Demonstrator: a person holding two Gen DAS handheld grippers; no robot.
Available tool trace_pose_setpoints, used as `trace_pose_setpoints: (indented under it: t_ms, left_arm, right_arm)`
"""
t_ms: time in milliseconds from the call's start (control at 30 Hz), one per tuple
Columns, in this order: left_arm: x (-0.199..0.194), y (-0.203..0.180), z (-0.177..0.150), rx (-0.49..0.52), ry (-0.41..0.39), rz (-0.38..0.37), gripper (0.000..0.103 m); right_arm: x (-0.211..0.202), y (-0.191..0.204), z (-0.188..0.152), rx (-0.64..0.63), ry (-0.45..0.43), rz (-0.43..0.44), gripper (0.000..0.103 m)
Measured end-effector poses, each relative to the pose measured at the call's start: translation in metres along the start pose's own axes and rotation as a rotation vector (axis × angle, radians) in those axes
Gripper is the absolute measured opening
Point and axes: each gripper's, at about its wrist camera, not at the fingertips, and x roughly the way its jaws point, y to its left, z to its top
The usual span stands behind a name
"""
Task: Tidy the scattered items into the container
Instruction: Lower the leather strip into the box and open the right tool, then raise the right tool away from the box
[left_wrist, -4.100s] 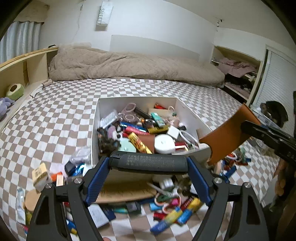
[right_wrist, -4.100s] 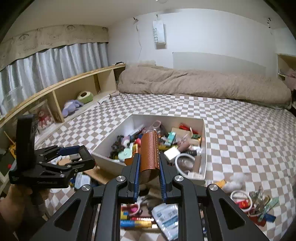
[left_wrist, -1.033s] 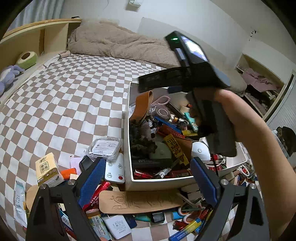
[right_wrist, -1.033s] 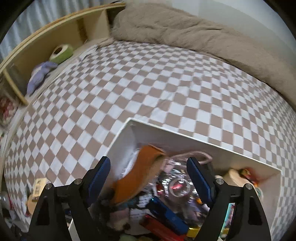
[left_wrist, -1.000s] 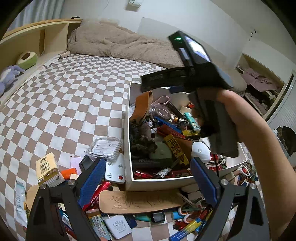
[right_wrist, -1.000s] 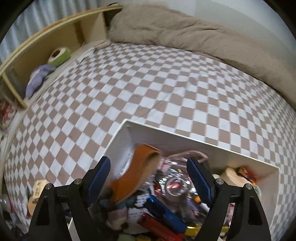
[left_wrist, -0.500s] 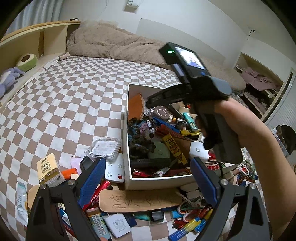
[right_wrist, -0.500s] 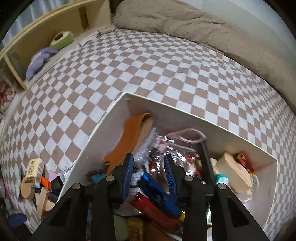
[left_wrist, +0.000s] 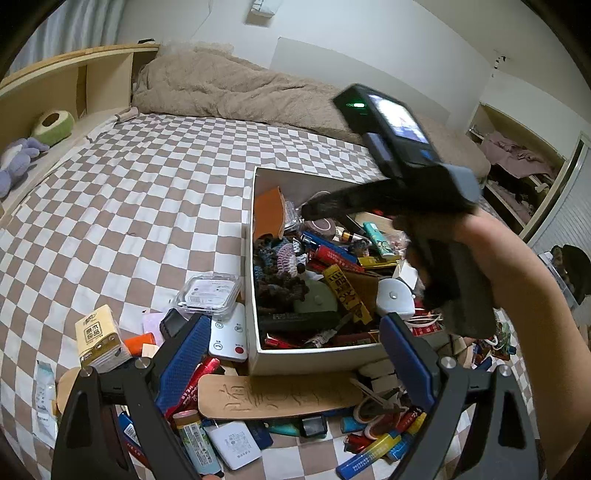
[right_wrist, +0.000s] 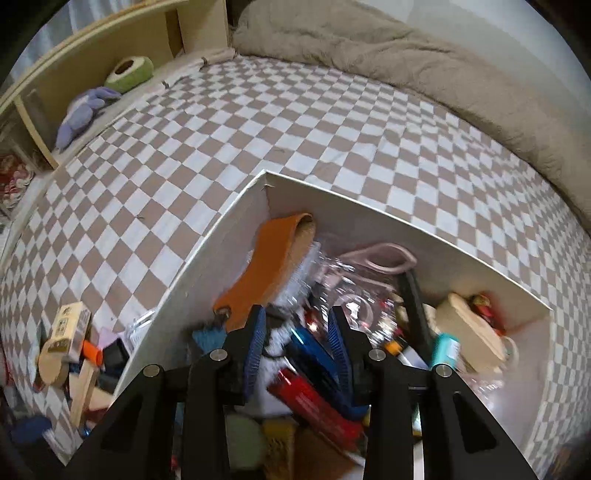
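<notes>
**Two grippers over a full box on a checked bed**

Two grippers are seen at the white container (left_wrist: 314, 360). The right gripper (right_wrist: 297, 325) is held above the box's far left corner, pointing steeply down; its jaws have just been closing and now stand narrow, a slim gap left between the blue pads (right_wrist: 255, 341). Nothing is seen pressed between them: only the box's jumble lies below the gap, blurred. The orange leather case (right_wrist: 269, 264) is propped just beside the left pad, leaning against the box's left wall, apart from the jaws as far as can be told. In the left wrist view the same gripper is seen in a person's hand (left_wrist: 476, 254), over the middle of the box.

The left gripper (left_wrist: 293, 360) is held wide apart and empty, in front of the box's near wall, with nothing touched.

Scattered items are still spread on the bedding outside the box: a wooden shoehorn-like board (left_wrist: 277, 393) just in front of the near wall, a white remote (left_wrist: 229, 338) and a clear plastic case (left_wrist: 208, 295) by the left wall, a yellow tissue pack (left_wrist: 99, 338) further left.

The surface is a brown-and-white checked sheet (left_wrist: 122, 206). A beige duvet (left_wrist: 236, 90) is bunched along the far wall, and a wooden shelf (left_wrist: 74, 77) is set on the left, with a purple soft toy (right_wrist: 86, 109) on it.
</notes>
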Motion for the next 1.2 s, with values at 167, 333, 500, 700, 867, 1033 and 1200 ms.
trace_pose_setpoints:
  t_ms: [167,333,500,700,867,1033,1200]
  left_arm:
    - [-0.008,-0.008,-0.001,0.022,-0.009,0.006,0.094]
    - [-0.017,-0.014,-0.002,0.034,-0.020,0.014,0.094]
    - [-0.025,-0.019,-0.003,0.043,-0.037,0.021,0.094]
    - [-0.032,-0.027,-0.004,0.053,-0.051,0.050,0.094]
    - [-0.039,-0.036,-0.006,0.087,-0.079,0.090,0.094]
    - [-0.047,-0.045,-0.007,0.098,-0.095,0.082,0.094]
    - [-0.055,-0.051,-0.008,0.088,-0.122,0.076,0.094]
  right_arm:
    - [-0.032,-0.015,-0.028,0.048,-0.056,0.024,0.035]
    - [-0.060,-0.021,-0.055,0.074,-0.133,0.051,0.036]
    - [-0.087,-0.030,-0.080,0.121,-0.213,0.052,0.055]
    - [-0.119,-0.038,-0.115,0.135,-0.315,0.046,0.086]
    - [-0.142,-0.034,-0.141,0.130,-0.375,0.028,0.098]
    - [-0.159,-0.034,-0.160,0.134,-0.408,0.005,0.103]
    - [-0.172,-0.034,-0.178,0.135,-0.438,-0.021,0.103]
